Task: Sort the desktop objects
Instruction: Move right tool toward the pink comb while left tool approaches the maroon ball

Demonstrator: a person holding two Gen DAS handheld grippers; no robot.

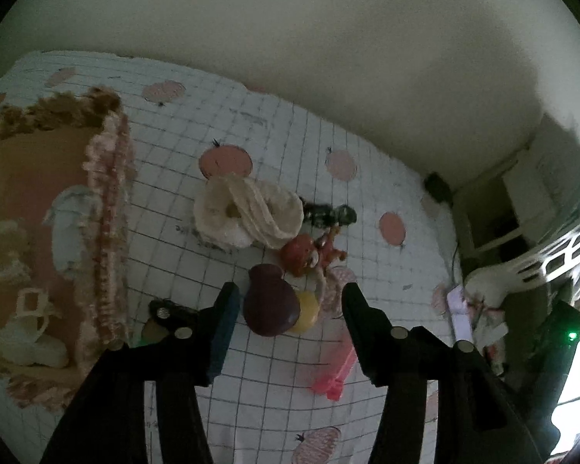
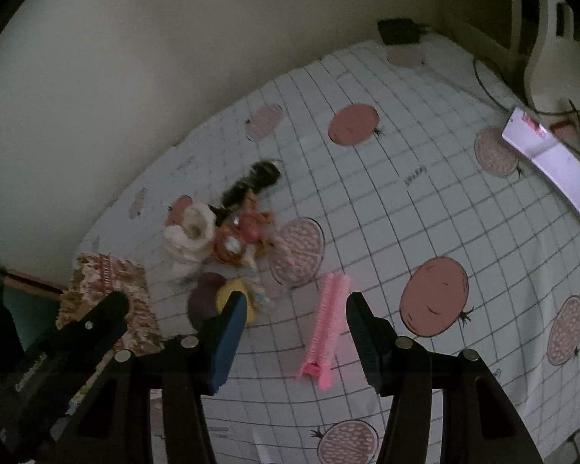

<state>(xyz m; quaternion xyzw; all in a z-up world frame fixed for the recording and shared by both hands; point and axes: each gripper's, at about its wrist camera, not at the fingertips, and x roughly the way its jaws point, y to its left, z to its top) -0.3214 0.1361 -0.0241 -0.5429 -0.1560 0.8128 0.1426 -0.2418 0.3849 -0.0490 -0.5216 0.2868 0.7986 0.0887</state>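
While the dark purple pouch [image 1: 268, 305] lies on the gridded cloth [image 1: 367, 208] touching a yellow ball [image 1: 307, 309], the left gripper [image 1: 290, 309] hangs tilted down over it, jaws parted wider than the pouch and pressing nothing. The right gripper [image 2: 295, 317], also angled down, stands open and empty, the pink comb-like clip [image 2: 328, 328] lying on the cloth between its fingers. A cream cloth bundle [image 1: 247, 212] and an orange toy figure [image 1: 309, 251] lie just beyond.
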